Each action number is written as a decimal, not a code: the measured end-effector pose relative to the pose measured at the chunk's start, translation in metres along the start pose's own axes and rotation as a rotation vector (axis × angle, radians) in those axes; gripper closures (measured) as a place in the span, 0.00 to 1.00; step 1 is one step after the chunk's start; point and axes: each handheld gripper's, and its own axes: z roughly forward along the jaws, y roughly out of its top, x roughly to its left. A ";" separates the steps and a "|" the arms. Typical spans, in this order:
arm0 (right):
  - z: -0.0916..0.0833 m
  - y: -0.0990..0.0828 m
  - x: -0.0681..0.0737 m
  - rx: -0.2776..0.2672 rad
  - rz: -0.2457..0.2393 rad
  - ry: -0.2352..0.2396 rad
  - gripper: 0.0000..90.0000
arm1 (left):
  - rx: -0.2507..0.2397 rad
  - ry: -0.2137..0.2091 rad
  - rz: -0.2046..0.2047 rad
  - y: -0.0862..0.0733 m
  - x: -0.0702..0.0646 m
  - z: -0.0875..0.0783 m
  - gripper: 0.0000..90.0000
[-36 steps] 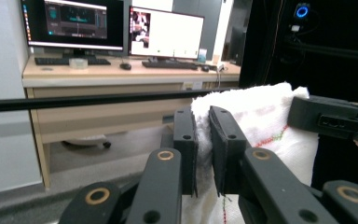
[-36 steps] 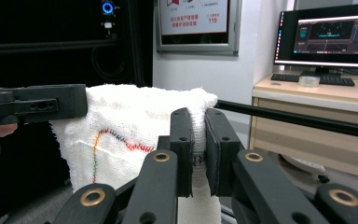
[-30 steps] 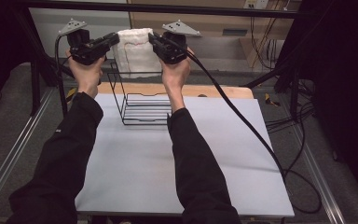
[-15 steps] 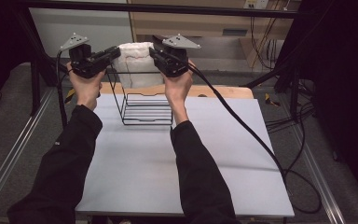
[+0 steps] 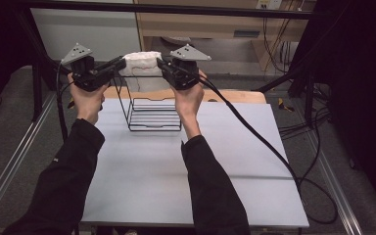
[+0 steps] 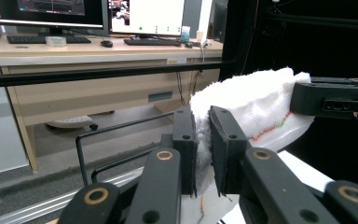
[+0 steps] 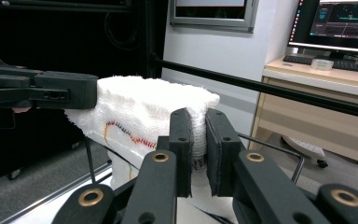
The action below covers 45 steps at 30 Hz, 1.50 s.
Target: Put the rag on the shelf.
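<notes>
**Cloth, wire and matt plastic**

The towel (image 7: 149, 109) is white terry cloth, rough and nubbly, with coloured stitching. The rack (image 5: 152, 110) is thin black metal wire. The left gripper (image 6: 203, 154) and right gripper (image 7: 198, 149) are matt black plastic. The table (image 5: 176, 171) top is smooth, matt, pale.

High view above table (image 5: 186, 186), gripper views close, facing each other, sharing towel (image 5: 139, 62).
</notes>
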 end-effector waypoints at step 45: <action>-0.015 -0.031 0.005 0.028 -0.085 0.050 0.91 | 0.114 0.004 -0.033 0.014 -0.011 -0.015 0.86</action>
